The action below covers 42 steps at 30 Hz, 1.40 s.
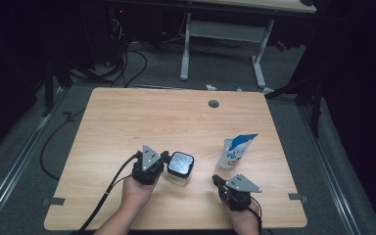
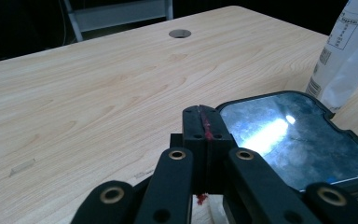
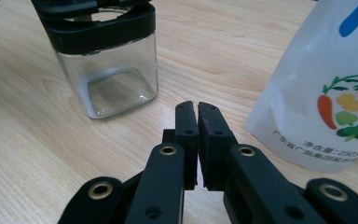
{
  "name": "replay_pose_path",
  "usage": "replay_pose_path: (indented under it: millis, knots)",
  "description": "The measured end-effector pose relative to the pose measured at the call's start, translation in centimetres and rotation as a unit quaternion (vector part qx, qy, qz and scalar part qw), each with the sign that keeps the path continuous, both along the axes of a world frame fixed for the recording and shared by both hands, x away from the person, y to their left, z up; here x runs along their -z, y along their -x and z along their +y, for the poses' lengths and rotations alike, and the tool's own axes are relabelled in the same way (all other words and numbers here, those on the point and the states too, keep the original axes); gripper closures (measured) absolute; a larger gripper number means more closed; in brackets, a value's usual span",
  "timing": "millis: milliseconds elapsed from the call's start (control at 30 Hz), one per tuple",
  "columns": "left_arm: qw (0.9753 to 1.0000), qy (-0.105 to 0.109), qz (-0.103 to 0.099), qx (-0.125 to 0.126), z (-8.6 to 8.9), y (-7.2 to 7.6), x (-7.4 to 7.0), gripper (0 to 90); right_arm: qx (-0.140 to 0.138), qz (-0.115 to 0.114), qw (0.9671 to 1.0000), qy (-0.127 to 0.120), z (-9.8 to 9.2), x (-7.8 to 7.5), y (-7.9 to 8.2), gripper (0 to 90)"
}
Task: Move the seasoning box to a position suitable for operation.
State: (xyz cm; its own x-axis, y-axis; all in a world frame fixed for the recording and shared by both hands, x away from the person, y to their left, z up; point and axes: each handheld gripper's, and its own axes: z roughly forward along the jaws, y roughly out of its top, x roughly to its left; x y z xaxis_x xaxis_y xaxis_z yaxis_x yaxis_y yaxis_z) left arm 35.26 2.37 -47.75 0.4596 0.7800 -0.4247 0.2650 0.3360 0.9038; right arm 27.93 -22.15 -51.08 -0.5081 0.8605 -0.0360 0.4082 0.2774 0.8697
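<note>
Pale wood table (image 1: 127,122) carries a square glass jar (image 1: 180,168) with a black-rimmed lid, just right of the left gripper (image 1: 162,159), whose jaws are pressed together. Farther right, the right gripper (image 1: 217,179) rests nearly closed, holding nothing, near a white pouch (image 1: 236,152); its small print seemingly reads 250.

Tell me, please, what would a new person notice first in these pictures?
First, the square clear glass jar with a black-framed shiny lid, standing near the front of the light wooden table. The left gripper is right beside its lid, jaws shut. To the right stands a white and blue pouch with printed vegetables, and the right gripper, also shut, points between jar and pouch.
</note>
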Motion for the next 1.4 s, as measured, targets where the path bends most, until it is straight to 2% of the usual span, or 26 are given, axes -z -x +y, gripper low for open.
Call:
replay_pose_path:
  millis: [267, 333, 433, 700, 867, 1400]
  knots:
    - [0.9999, 0.017, -0.002, -0.001, 0.2, 0.0, 0.2, 90.0, -0.006, -0.002, 0.9999, 0.010, 1.0, 0.2, 0.1, 88.3]
    - [0.9998, 0.017, -0.004, 0.000, 0.2, 0.1, 0.2, 90.0, -0.007, -0.012, 0.9998, 0.015, 1.4, 0.1, 0.2, 89.4]
    - [0.9997, 0.024, -0.003, 0.002, 0.2, 0.1, 0.2, 90.0, -0.008, -0.020, 0.9997, 0.010, 2.1, -0.3, 0.2, 89.9]
    - [0.9997, 0.023, -0.012, 0.003, 0.2, 0.1, 0.3, 90.0, -0.010, -0.029, 0.9994, 0.015, 4.0, -0.4, -0.4, 89.9]
    - [0.9996, 0.024, -0.013, 0.003, 0.2, 0.1, 0.4, 90.0, -0.009, -0.036, 0.9992, 0.013, 4.4, -0.9, -0.7, 89.9]
    - [0.9993, 0.037, -0.009, 0.002, 0.4, 0.0, 0.4, 90.0, -0.014, -0.039, 0.9991, 0.013, 5.1, -1.1, -1.2, 89.9]
